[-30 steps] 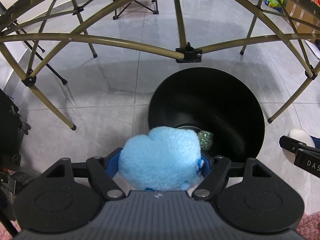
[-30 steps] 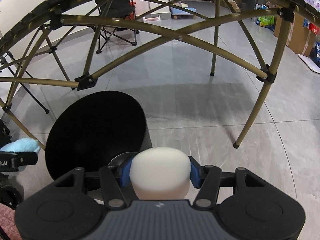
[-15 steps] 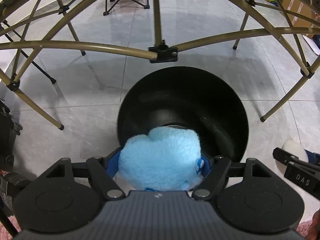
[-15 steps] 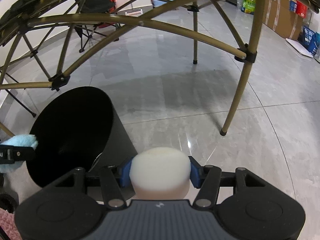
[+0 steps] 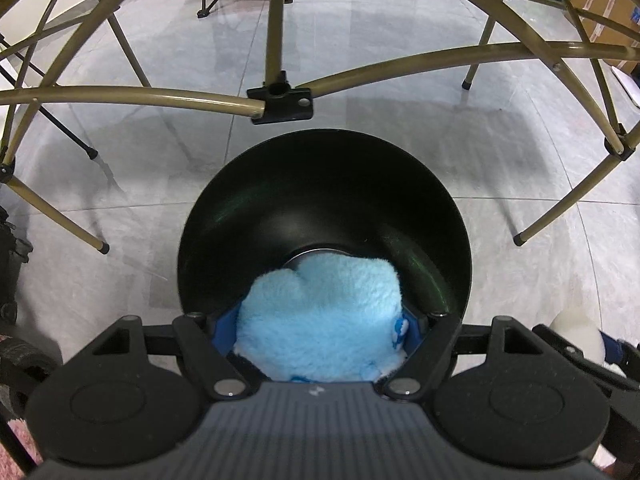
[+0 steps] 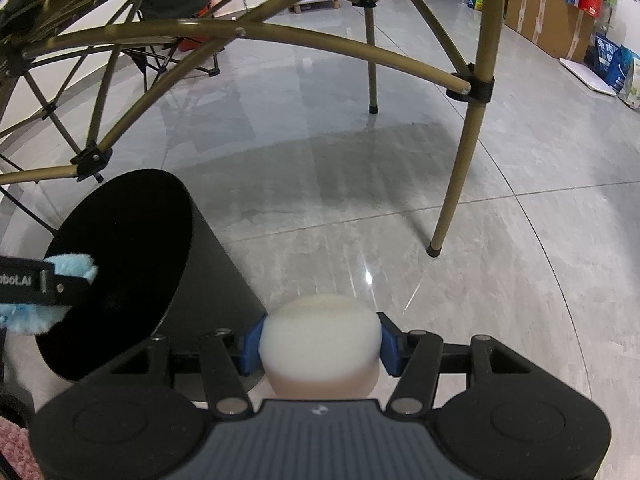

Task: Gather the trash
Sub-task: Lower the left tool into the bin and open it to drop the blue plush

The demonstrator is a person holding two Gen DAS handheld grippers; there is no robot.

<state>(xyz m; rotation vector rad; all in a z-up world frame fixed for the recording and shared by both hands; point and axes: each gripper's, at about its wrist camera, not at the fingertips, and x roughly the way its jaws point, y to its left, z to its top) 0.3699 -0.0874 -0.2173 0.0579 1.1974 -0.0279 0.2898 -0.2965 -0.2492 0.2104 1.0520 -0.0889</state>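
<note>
The left gripper (image 5: 320,332), jaws clamped on a blue plush piece (image 5: 320,320), has moved over the mouth of the black bin (image 5: 324,216), ready to drop. The right gripper (image 6: 320,350) grips a white foam piece (image 6: 320,332) just right of the bin.

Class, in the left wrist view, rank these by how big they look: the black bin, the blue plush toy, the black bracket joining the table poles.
1. black bin, largest
2. blue plush toy; it sits nearer the camera, so it looks larger than it is
3. black bracket, smallest
</note>
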